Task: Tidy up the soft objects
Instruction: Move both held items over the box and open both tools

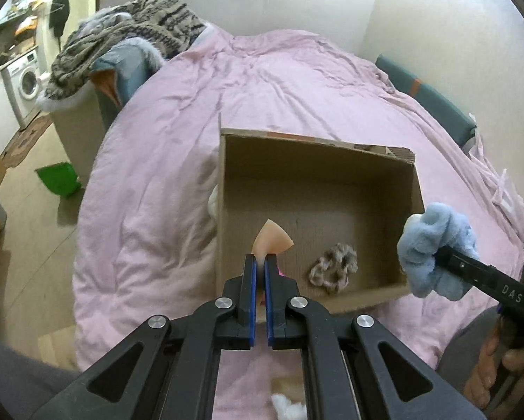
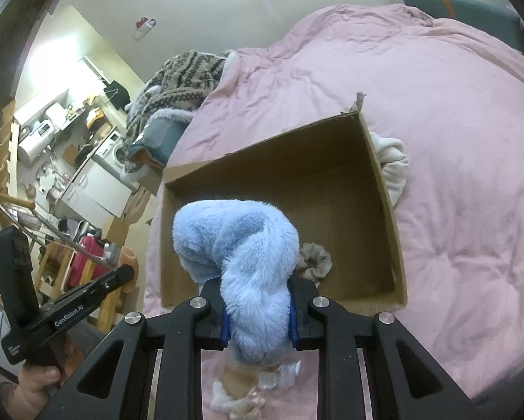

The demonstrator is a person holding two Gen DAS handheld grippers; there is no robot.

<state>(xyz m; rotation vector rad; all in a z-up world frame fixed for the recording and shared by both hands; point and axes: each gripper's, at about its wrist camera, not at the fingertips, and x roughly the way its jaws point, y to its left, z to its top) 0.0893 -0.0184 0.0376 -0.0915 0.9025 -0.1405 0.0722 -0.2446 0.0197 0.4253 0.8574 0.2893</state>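
An open cardboard box [image 1: 318, 175] lies on the pink duvet [image 1: 262, 80]; it also shows in the right wrist view [image 2: 199, 175]. A beige scrunchie [image 1: 333, 267] lies on the box floor, partly hidden in the right wrist view [image 2: 314, 259]. My left gripper [image 1: 261, 262] is shut on a peach wedge-shaped sponge [image 1: 272, 239], held over the box's near edge. My right gripper [image 2: 258, 311] is shut on a fluffy light blue cloth [image 2: 241, 245], held above the box's near wall. From the left wrist view the blue cloth [image 1: 437, 245] hangs at the box's right side.
A white soft item [image 2: 391, 161] lies against the box's outer wall. White and beige fluffy bits [image 2: 241, 399] lie on the duvet below my right gripper. A patterned knit blanket [image 1: 129, 35] is piled at the bed's far left. A green bin [image 1: 57, 178] stands on the floor.
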